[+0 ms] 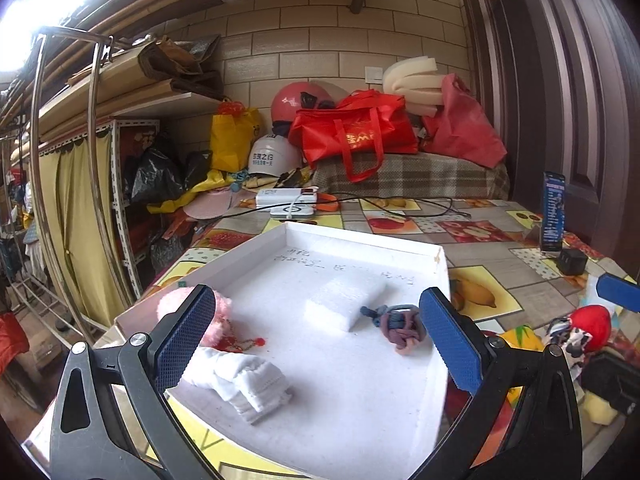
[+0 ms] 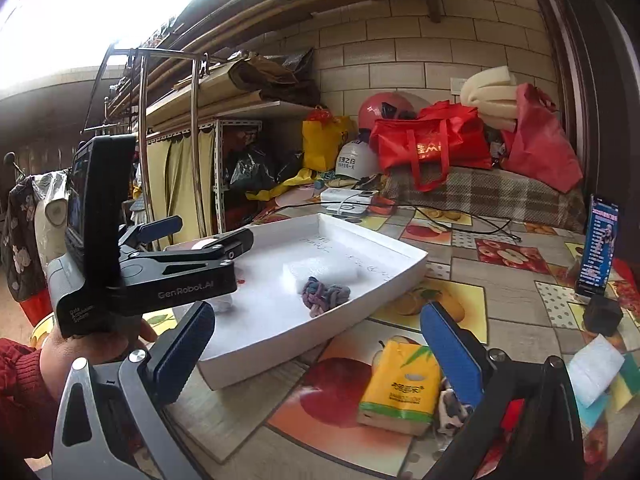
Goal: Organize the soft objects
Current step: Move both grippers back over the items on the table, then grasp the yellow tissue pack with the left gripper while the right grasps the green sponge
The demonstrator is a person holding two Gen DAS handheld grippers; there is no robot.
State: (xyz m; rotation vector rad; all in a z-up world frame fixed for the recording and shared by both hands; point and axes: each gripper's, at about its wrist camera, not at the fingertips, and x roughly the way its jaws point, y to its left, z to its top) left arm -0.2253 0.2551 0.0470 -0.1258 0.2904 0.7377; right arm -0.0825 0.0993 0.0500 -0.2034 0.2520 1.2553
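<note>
Right now the left claw (image 1: 316, 340) hangs released above the shallow white foam tray (image 1: 438, 276), its blue-padded fingers (image 1: 184, 336) spread wide with nothing between them. Inside the tray, a folded white fabric piece (image 1: 244, 384) lies near the left finger, and a fluffy pink pom-pom (image 1: 222, 312) with a thin red beaded chain sits just behind that finger, at the tray's left side. A knotted purple, grey and pink cloth bundle (image 1: 396, 322) rests toward the right wall of the tray, beside a flat white foam block (image 1: 344, 300) lying mid-tray; whether the two touch I cannot tell.

The right claw (image 2: 316, 354) is likewise released, fingers apart, hovering over the fruit-patterned oilcloth counter (image 2: 472, 264) to the right of the tray. Below it on the counter lies a yellow tissue packet with green print (image 2: 400, 392), and a black-and-white patterned cloth (image 2: 452, 408) sits touching the packet's right edge, partly hidden by the right finger. In the left wrist view, a red plush ball (image 1: 592, 324) shows beside that patterned cloth at the right margin. At the far right of the counter, a white foam piece (image 2: 596, 368) lies over yellow and green sponges (image 2: 624, 384). An upright phone (image 2: 598, 248) stands further back beside a black cube charger (image 2: 602, 314).
</note>
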